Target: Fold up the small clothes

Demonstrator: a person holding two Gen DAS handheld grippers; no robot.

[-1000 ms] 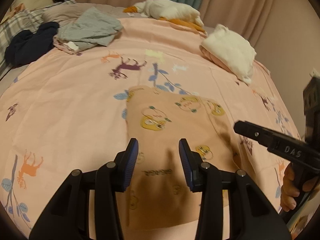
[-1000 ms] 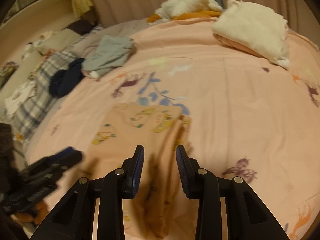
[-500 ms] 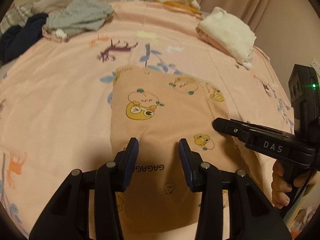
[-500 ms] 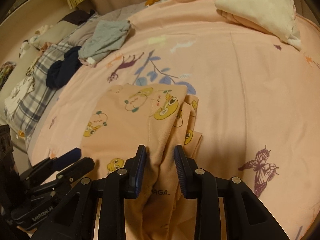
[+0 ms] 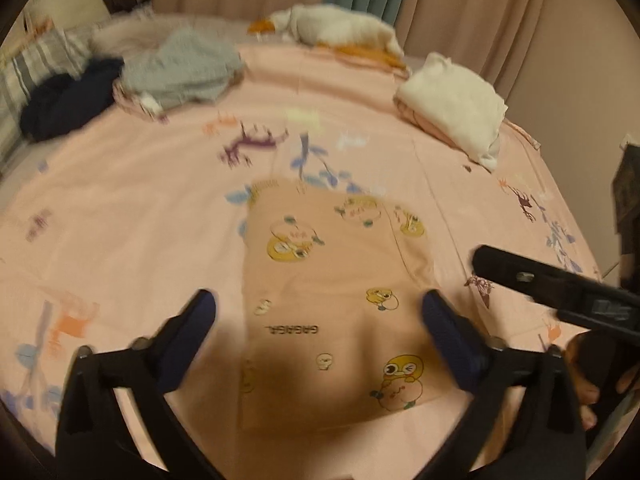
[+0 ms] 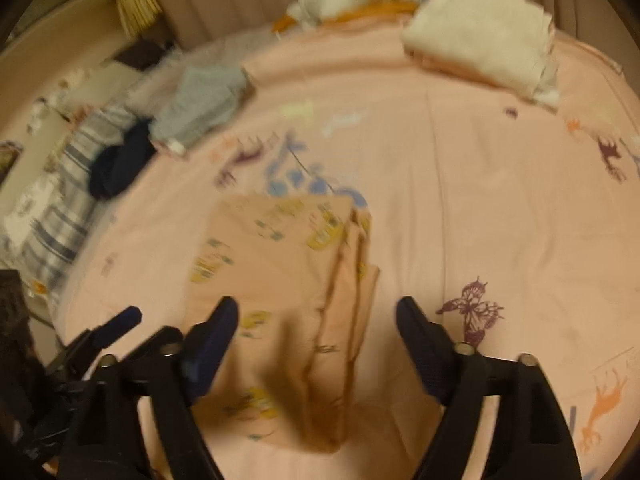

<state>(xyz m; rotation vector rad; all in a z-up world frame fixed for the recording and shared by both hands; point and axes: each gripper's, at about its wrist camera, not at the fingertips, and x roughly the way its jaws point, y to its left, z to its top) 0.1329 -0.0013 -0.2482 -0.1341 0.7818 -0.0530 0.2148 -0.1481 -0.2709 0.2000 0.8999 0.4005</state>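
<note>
A small peach garment with yellow cartoon prints (image 5: 332,292) lies folded flat on the pink bedsheet (image 5: 132,216). It also shows in the right wrist view (image 6: 288,288), with its folded layers stacked along its right edge. My left gripper (image 5: 318,320) is wide open and empty above the garment's near end. My right gripper (image 6: 316,324) is wide open and empty above the garment's right edge. It also shows at the right of the left wrist view (image 5: 552,284). The left gripper shows at lower left in the right wrist view (image 6: 108,336).
At the back left lie a grey garment (image 5: 184,68) and a dark navy one (image 5: 68,100) by a striped pillow (image 5: 36,68). A folded white and pink pile (image 5: 456,104) sits back right. More white and orange cloth (image 5: 340,32) lies by the curtains.
Both grippers were nearly shut over the garment and have opened wide. Both have pulled back and up from the garment, which lies still on the sheet.
</note>
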